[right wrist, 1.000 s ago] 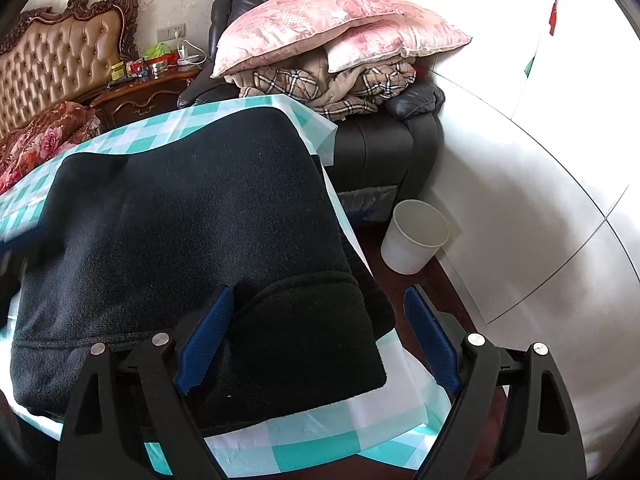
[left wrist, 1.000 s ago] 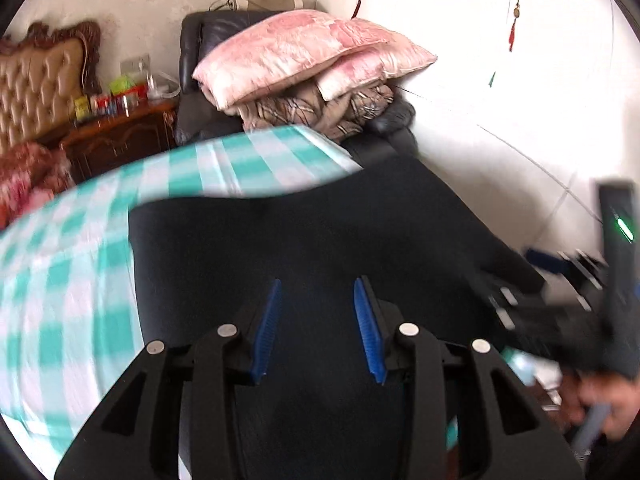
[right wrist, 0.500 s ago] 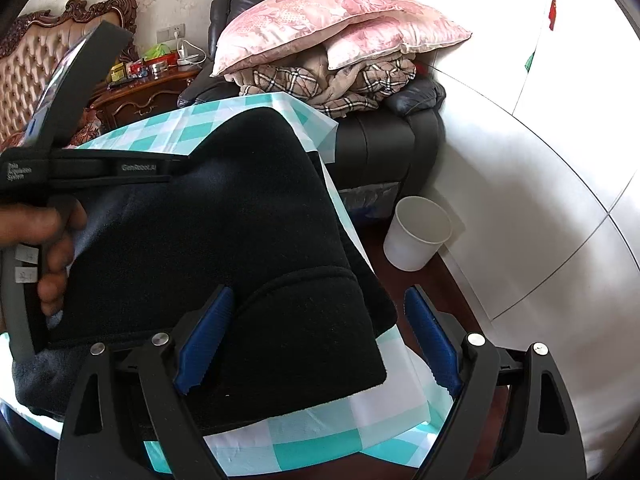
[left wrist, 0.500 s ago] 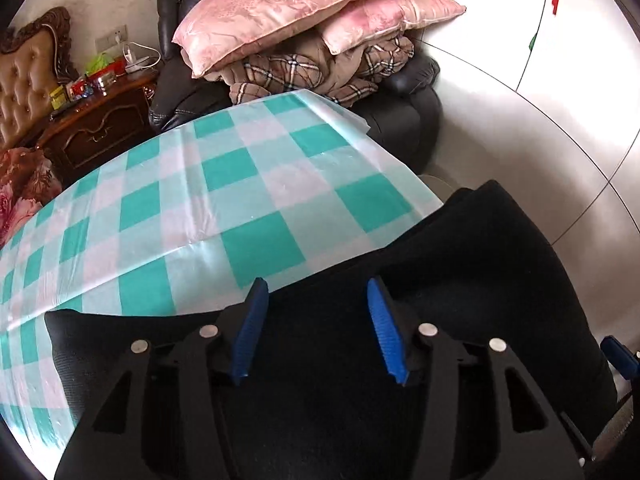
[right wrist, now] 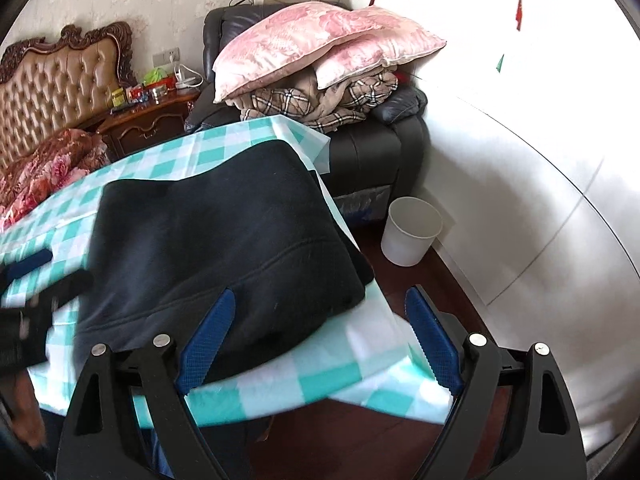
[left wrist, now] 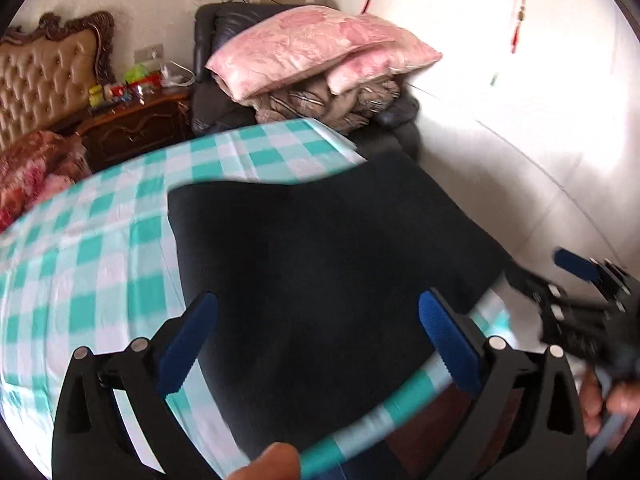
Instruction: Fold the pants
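The black pants (left wrist: 320,264) lie folded in a thick rectangle near the right front corner of the table with the teal-and-white checked cloth (left wrist: 92,264). They also show in the right wrist view (right wrist: 224,240), waistband toward me. My left gripper (left wrist: 320,344) is open and empty, hovering above the near edge of the pants. My right gripper (right wrist: 320,340) is open and empty, pulled back just off the table's front corner. The right gripper also shows at the right of the left wrist view (left wrist: 580,300), and the left gripper shows blurred at the left of the right wrist view (right wrist: 36,280).
A dark armchair (right wrist: 372,152) piled with pink pillows (right wrist: 320,48) and plaid blankets stands behind the table. A white bin (right wrist: 412,236) sits on the floor at right by the white wall. A wooden nightstand (right wrist: 152,120) and a tufted headboard (right wrist: 56,84) are at back left.
My left gripper has opened wide and let go of the pants, then drawn back. The pants now lie folded on the table. My right gripper backed off slightly toward the corner.
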Motion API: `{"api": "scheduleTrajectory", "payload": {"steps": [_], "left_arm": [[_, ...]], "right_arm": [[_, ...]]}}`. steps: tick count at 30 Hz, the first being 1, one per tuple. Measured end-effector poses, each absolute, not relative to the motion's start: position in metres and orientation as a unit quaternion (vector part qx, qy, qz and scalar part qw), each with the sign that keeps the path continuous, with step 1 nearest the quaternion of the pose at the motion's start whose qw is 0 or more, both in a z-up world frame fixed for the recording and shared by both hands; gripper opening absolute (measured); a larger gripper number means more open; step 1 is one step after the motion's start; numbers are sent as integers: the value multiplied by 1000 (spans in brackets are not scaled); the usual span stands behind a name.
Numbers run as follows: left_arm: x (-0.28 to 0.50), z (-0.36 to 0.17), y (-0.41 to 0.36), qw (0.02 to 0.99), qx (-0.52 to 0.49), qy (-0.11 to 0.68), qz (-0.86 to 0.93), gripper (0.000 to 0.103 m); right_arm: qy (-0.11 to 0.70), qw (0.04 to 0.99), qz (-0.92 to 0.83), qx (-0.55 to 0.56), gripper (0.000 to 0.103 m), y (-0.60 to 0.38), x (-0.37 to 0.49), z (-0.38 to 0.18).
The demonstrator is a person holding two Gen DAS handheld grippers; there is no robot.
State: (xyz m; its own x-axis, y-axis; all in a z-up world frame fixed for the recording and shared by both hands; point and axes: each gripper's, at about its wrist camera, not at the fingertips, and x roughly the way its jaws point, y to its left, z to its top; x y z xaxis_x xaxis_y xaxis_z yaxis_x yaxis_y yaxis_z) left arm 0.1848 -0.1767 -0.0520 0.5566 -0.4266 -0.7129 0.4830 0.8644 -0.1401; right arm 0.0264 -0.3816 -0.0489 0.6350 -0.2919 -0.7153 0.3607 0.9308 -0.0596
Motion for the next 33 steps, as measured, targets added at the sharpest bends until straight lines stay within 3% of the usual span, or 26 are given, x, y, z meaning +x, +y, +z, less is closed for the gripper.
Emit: {"api": "scheduleTrajectory", "payload": {"steps": [9,33], "left_arm": [[138,-35,-160,893,30,387,-228,101],[142,-29,-155,892,28,390,-227,101]], "right_arm": [[369,911,-181,34,84,-359,-7,-27],[370,911,-182,27,84,-353,-8,-25]]}}
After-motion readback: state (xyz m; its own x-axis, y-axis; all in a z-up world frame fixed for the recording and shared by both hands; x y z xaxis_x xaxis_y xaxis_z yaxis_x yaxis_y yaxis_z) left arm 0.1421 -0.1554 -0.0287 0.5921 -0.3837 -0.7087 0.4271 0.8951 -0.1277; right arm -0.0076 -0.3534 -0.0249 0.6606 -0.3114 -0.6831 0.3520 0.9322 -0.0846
